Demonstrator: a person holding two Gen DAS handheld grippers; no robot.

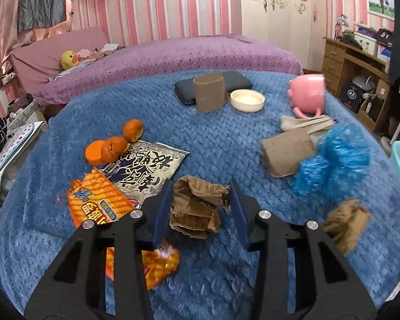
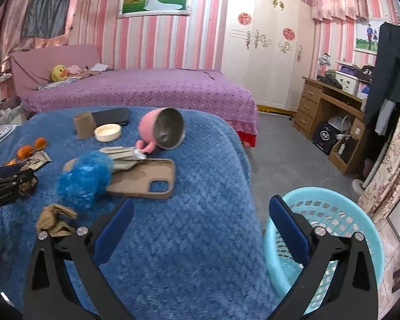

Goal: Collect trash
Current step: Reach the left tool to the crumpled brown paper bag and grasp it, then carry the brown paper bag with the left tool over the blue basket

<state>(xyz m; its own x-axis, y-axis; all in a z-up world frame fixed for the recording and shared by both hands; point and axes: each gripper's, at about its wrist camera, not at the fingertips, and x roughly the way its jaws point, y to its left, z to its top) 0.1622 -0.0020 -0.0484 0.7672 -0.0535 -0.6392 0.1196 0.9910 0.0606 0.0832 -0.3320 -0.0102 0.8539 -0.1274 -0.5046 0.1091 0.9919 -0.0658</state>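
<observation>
Left gripper (image 1: 201,208) clamps crumpled brown paper (image 1: 197,210); next I carry it to the basket (image 2: 330,213) at three o'clock, right gripper (image 2: 200,229) open.

Black-white wrapper (image 1: 146,165): large Chinese characters, upside down; none legible.

A broad bare stretch of the fuzzy blue blanket (image 2: 178,240) lies open at near right, up to the light blue plastic basket (image 2: 333,213). At left, a crumpled blue plastic bag (image 2: 85,176), tan phone case (image 2: 146,178) and crumpled brown paper wad (image 2: 56,218) crowd the way.
</observation>
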